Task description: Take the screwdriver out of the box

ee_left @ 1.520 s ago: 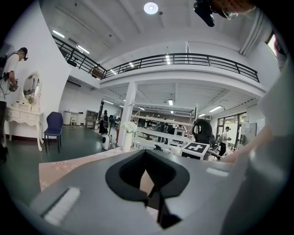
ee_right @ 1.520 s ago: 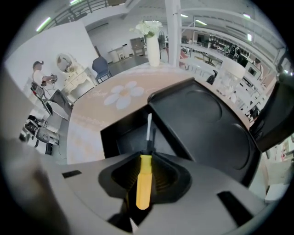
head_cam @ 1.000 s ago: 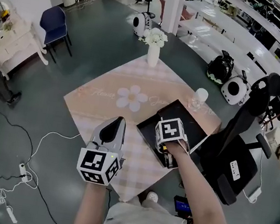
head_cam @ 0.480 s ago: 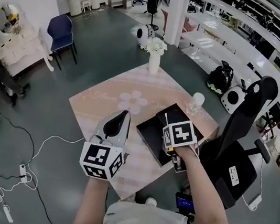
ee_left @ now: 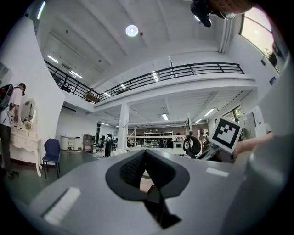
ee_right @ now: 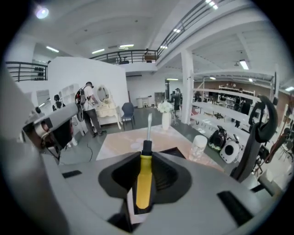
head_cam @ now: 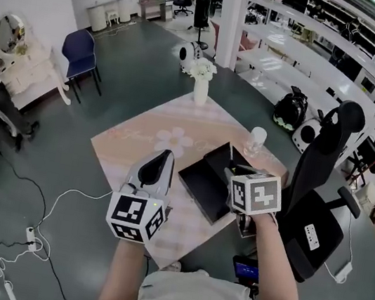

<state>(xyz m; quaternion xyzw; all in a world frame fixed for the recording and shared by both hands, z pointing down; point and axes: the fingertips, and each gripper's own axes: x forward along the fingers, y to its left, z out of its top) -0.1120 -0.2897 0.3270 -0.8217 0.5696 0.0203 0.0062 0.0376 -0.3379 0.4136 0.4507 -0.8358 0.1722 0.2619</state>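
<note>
One second ago your right gripper [ee_right: 147, 159] was low in the black box [head_cam: 203, 184]. Now it is up high above it. Its jaws are squeezed on the yellow handle of the screwdriver [ee_right: 143, 180]. So the screwdriver is out of the box, up in the air. Your left gripper [ee_left: 145, 155] is to the left of the box, jaws together, holding nothing
</note>
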